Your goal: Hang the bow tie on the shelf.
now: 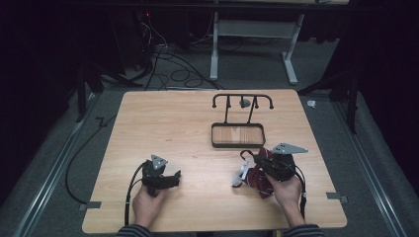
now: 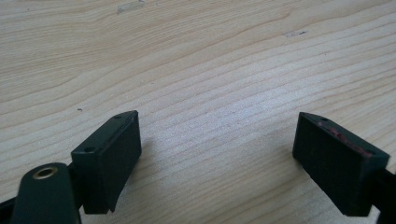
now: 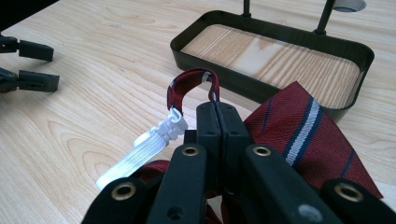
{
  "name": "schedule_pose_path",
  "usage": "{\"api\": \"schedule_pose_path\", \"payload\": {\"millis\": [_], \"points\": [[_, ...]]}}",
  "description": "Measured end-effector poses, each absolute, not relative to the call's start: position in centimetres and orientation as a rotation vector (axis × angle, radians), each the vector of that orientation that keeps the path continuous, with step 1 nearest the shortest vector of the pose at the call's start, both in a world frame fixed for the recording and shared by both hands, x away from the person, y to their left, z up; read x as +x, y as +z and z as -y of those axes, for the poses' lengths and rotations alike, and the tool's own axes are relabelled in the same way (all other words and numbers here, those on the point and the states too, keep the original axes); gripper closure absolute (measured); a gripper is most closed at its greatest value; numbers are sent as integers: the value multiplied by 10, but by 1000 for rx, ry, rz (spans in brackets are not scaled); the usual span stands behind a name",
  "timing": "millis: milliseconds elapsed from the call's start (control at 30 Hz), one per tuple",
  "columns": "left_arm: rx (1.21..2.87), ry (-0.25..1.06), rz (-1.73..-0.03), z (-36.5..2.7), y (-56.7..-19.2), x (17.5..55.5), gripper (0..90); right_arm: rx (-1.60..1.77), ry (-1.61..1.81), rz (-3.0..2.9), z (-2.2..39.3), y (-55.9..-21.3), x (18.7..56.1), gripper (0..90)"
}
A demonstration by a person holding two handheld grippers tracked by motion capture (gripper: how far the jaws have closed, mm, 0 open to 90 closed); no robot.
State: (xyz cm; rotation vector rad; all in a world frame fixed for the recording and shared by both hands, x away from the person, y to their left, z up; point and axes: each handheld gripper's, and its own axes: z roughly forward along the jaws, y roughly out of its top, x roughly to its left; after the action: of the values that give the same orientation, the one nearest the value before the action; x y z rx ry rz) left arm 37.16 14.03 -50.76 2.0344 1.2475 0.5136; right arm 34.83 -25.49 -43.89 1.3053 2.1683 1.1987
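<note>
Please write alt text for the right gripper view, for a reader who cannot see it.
The right gripper has its fingers shut on the loop of a red striped tie, whose white clip strap hangs to the left. Behind it, a black tray stand sits on the wooden table.

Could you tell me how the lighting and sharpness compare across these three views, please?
High view: the table is evenly lit, the floor and room behind fall into near-black, and the image is soft. Left gripper view: wood grain is crisp farther off, the left gripper has blurred jaws casting soft shadows. Right gripper view: the striped tie and tray are sharp, the nearest part of the right gripper blurs.
</note>
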Motion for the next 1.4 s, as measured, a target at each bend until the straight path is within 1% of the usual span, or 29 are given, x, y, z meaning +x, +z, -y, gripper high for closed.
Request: {"api": "schedule_pose_path", "payload": {"millis": [167, 667, 1100, 1400], "points": [[2033, 515, -1247, -140, -508, 372, 157, 1297, 1192, -2168, 254, -434, 348, 900], [2035, 514, -1248, -140, -508, 372, 157, 1201, 1220, -2141, 252, -399, 347, 900], [2034, 513, -1249, -140, -508, 372, 157, 1149, 1221, -2130, 249, -373, 357, 900], [2034, 513, -1249, -140, -508, 372, 157, 1138, 1217, -2139, 244, -366, 367, 900]]}}
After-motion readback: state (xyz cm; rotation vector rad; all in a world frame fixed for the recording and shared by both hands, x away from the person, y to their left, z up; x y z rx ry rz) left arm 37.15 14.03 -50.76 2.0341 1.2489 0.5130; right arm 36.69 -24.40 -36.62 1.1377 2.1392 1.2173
